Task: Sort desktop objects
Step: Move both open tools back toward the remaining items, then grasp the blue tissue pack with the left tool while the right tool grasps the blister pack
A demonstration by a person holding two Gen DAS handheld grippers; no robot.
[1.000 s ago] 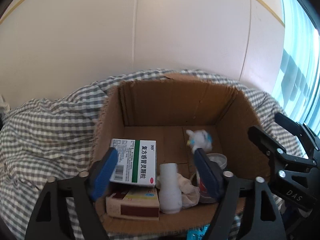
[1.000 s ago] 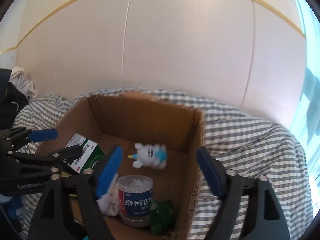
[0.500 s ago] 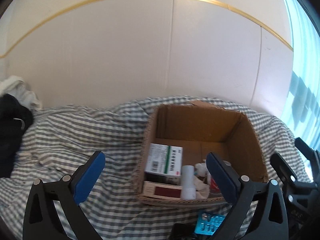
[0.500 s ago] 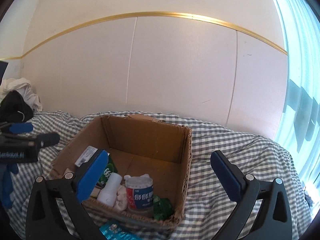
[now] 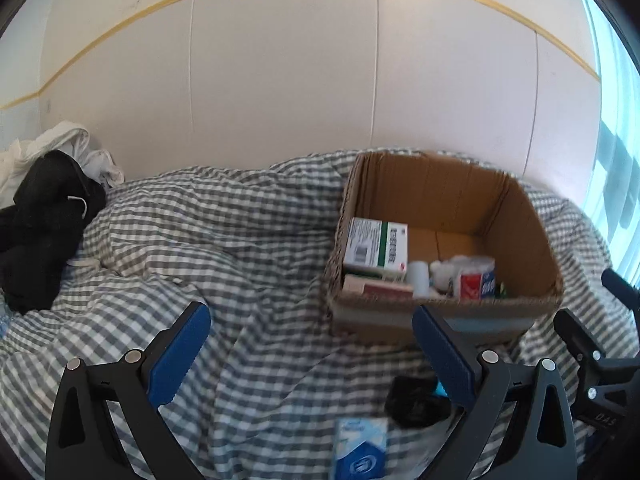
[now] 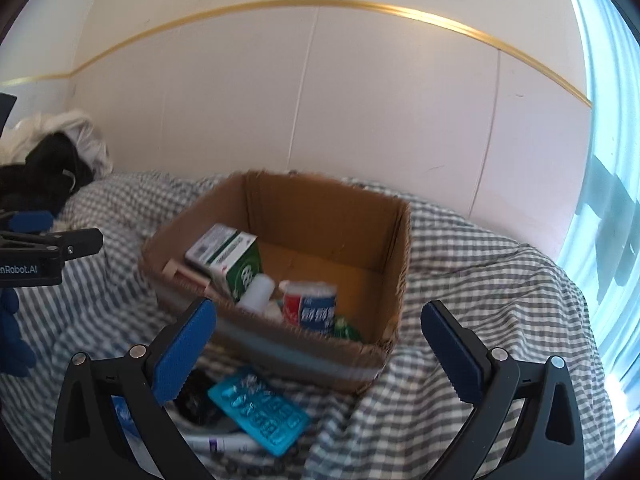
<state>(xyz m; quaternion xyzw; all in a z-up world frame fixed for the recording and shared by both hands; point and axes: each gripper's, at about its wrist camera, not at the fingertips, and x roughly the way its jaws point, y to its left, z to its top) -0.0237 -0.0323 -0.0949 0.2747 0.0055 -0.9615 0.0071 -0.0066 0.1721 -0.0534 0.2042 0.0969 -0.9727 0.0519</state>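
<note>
Both the left gripper [image 5: 311, 350] and right gripper [image 6: 319, 346] hang spread wide and empty before the cardboard box [image 6: 394, 240] on the checked cloth [image 5: 224, 240], where the medicine box [image 6: 230, 258] (green and white) rests inside.

The left gripper [image 5: 310, 354] and the right gripper [image 6: 318, 354] both point slightly downward with their blue-padded fingers [image 6: 185, 350] spread wide, nothing between them, having just been opening
</note>
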